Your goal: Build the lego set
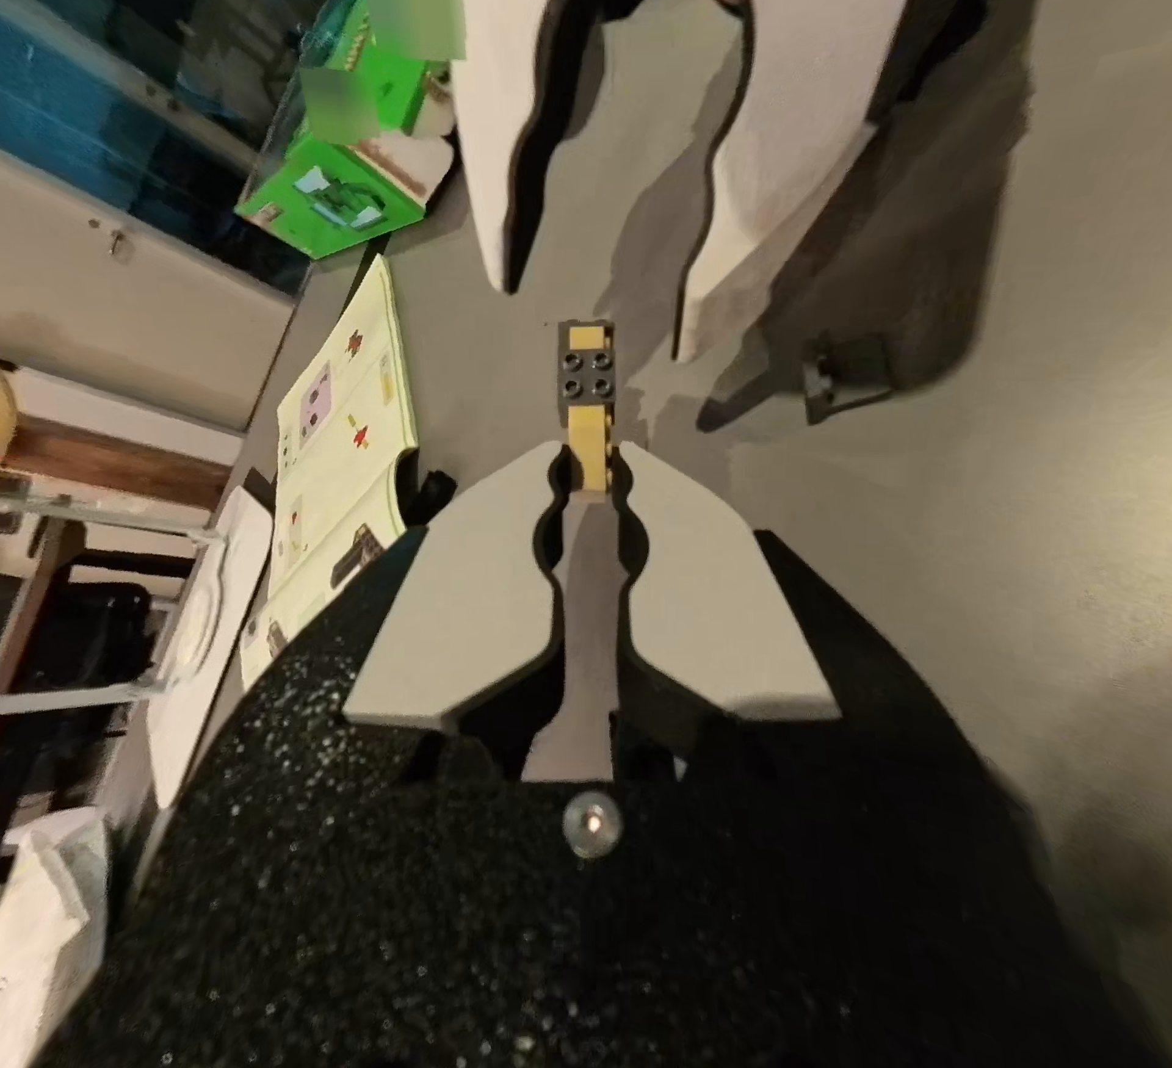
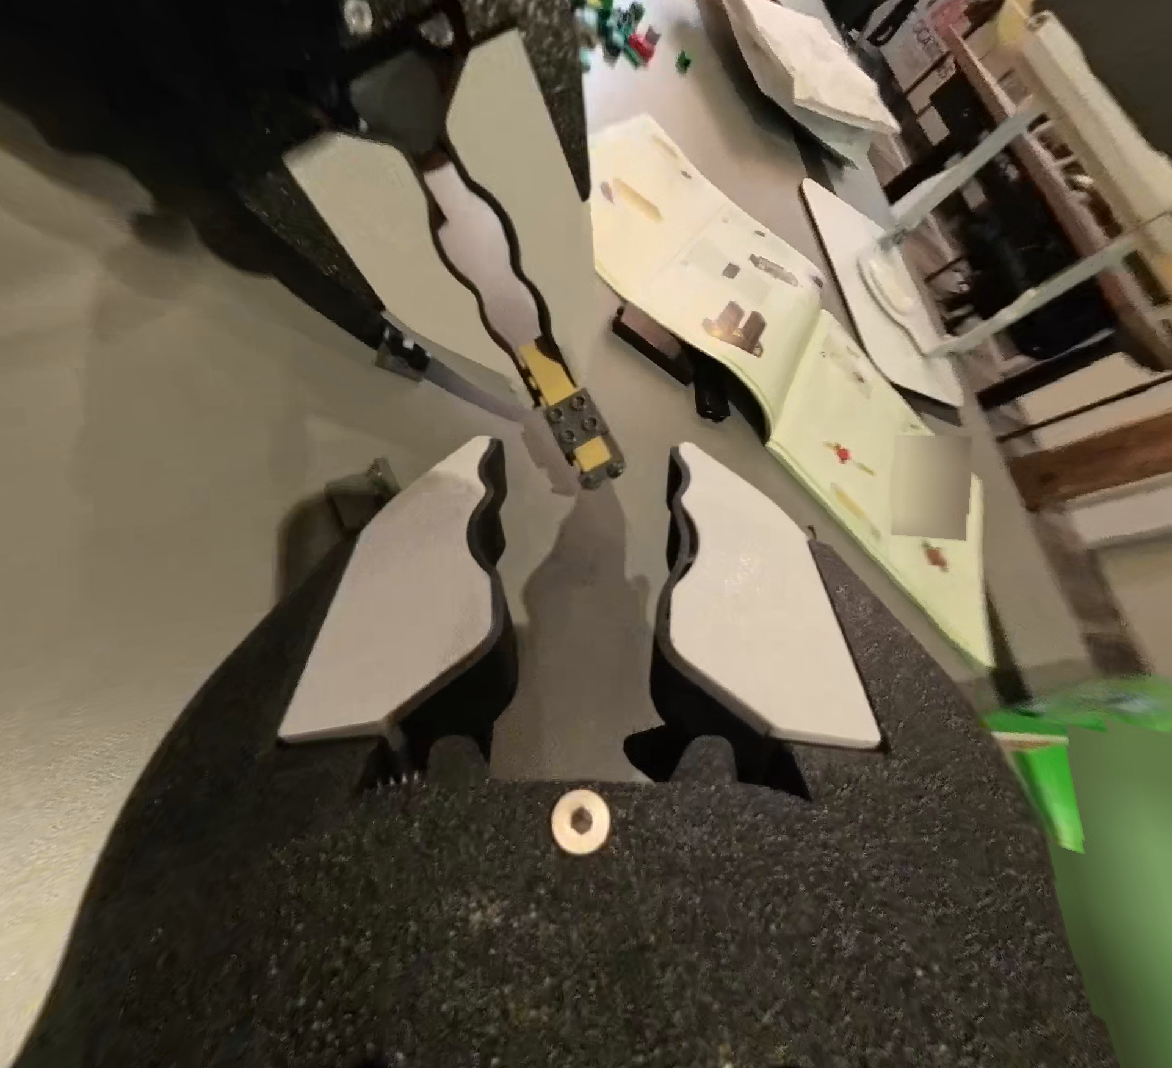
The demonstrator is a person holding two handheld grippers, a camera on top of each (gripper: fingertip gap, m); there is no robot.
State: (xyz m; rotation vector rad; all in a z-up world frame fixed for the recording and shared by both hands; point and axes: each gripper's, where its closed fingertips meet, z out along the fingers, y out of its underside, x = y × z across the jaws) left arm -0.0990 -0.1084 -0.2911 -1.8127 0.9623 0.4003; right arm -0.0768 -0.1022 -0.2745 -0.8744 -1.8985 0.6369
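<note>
My left gripper [image 1: 591, 457] is shut on the near end of a long tan Lego plate [image 1: 588, 448] and holds it above the grey table [image 1: 951, 530]. A dark grey 2x2 brick [image 1: 587, 375] sits on the plate past my fingertips. My right gripper [image 1: 590, 315] faces it from the far side, open and empty, with its tips on either side of the plate's far end. In the right wrist view, my right gripper [image 2: 583, 454] stands open just short of the plate [image 2: 593, 457] with the grey brick [image 2: 574, 419], which the left gripper [image 2: 542, 368] holds.
An open instruction booklet [image 1: 342, 435] [image 2: 761, 302] lies beside the work spot, with a black piece [image 2: 710, 397] at its edge. A green set box [image 1: 355, 169], a pile of loose bricks [image 2: 609, 23] and a white bag [image 2: 805, 55] lie beyond. A small grey piece [image 1: 831, 381] [image 2: 355, 492] sits on the table. My two grippers' fingertips are within a few centimetres of each other.
</note>
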